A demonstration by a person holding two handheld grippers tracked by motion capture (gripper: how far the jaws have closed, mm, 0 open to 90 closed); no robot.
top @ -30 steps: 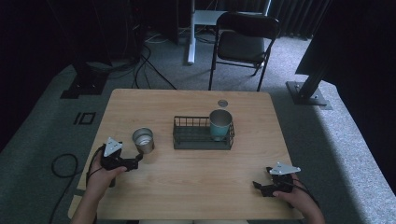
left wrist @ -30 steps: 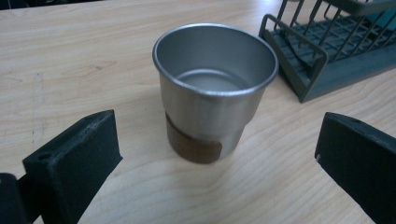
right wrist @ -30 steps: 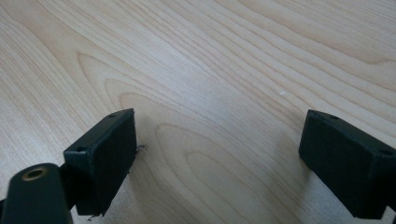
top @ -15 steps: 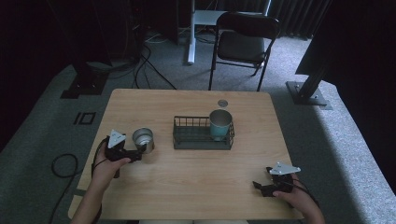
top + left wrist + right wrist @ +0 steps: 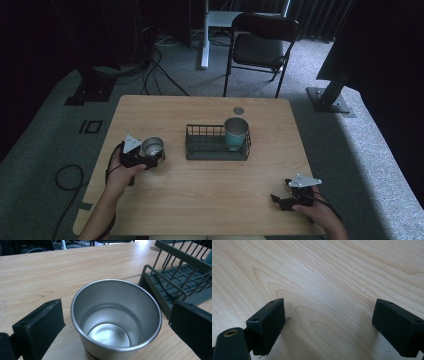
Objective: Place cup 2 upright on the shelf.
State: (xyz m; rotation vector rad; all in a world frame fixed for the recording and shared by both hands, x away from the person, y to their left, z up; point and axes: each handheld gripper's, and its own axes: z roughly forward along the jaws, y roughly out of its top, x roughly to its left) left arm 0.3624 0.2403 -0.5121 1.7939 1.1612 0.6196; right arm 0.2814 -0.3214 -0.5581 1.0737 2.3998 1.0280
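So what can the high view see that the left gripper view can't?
The high view alone takes in the teal cup standing in the wire rack, the folding chair behind the table, and the right hand-held gripper resting open near the front edge. The left gripper view alone looks down into the steel cup, showing it empty and shiny. Both share the steel cup between the left hand-held gripper's open jaws, beside the rack.

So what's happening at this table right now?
A person is working with a hand-held gripper in each hand. The left gripper has its jaws open on either side of a steel cup standing on the wooden table, beside a wire rack that holds a teal cup. The right gripper rests open near the table's front edge.
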